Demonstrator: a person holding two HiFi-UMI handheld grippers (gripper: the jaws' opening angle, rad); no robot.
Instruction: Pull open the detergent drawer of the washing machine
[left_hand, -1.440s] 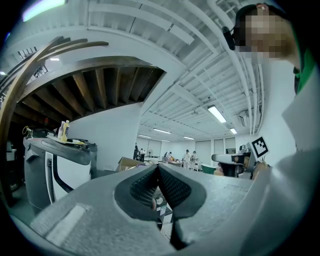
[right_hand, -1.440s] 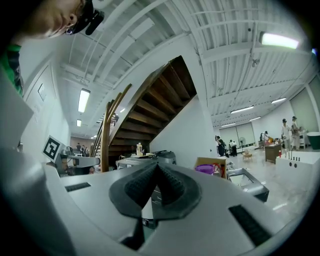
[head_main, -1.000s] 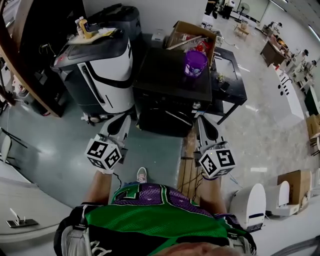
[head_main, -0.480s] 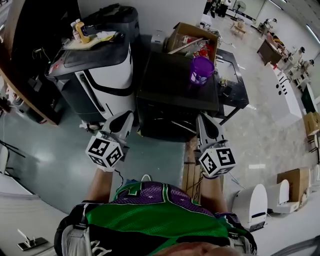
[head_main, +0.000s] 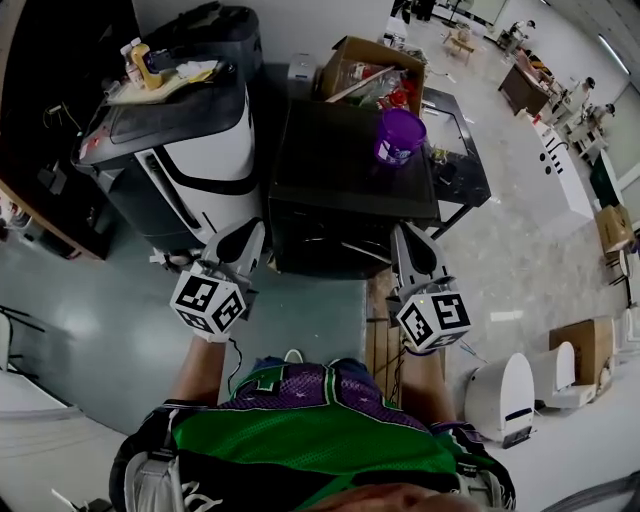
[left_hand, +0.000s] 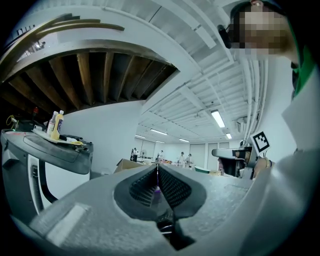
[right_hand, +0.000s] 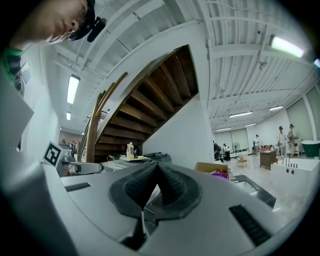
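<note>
Straight ahead of the person stands a boxy black washing machine (head_main: 345, 165) with a flat, matt top. Its front panel is dark and steeply foreshortened, so the detergent drawer cannot be picked out on it. A translucent purple plastic cup (head_main: 399, 136) sits upright near the back right of that top. Behind it is an open brown cardboard box (head_main: 372, 68) stuffed with mixed items.

Just left of the washer is a rounded white and dark-grey machine (head_main: 195, 150). Its curved lid carries a pale tray with a yellow-capped plastic bottle (head_main: 140, 62). To the right is a black metal-frame table (head_main: 462, 172) on glossy pale floor tiles.

The left gripper (head_main: 250, 230), of speckled grey moulded plastic, points level toward the gap between the two machines. Its white cube with black square markers (head_main: 208, 303) sits nearest the person. In the left gripper view its black ribbed rubber pads (left_hand: 142, 185) meet at the tip, with nothing between them.

The right gripper (head_main: 403, 233) points at the washer's front right edge without touching it, and its marker cube (head_main: 433, 320) is tilted. In the right gripper view its ridged pads (right_hand: 137, 187) likewise press together at the tip and hold nothing. Pale wooden planks (head_main: 378, 335) lie on the floor below the right gripper.
</note>
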